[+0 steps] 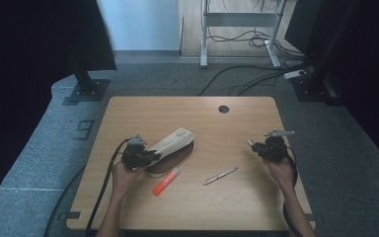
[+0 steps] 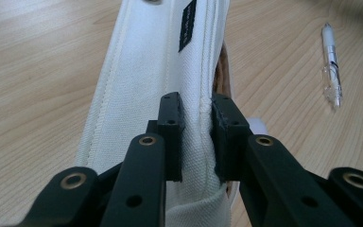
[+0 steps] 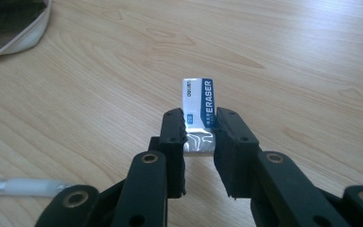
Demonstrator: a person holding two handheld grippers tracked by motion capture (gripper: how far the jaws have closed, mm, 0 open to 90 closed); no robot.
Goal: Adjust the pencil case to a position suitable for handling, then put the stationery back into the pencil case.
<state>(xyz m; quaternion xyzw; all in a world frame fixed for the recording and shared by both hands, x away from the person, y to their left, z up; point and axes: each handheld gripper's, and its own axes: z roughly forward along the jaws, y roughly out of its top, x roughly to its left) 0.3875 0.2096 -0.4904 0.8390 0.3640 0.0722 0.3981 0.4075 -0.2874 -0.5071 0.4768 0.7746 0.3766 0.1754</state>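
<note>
Left tongs (image 2: 196, 137) pinch pouch (image 2: 156, 71) rim, mid-frame; right tongs (image 3: 199, 142) clamp eraser (image 3: 198, 111) above table (image 1: 227, 197). Likely packing: eraser not in yet; marker (image 1: 166, 181), pen (image 1: 220, 176) left.

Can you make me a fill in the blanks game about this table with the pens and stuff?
1. The right gripper is shut on an ____.
2. The left gripper pinches the edge of a white fabric ____.
3. The marker lying on the table is ____ in colour.

Missing words: eraser; pencil case; orange
</note>
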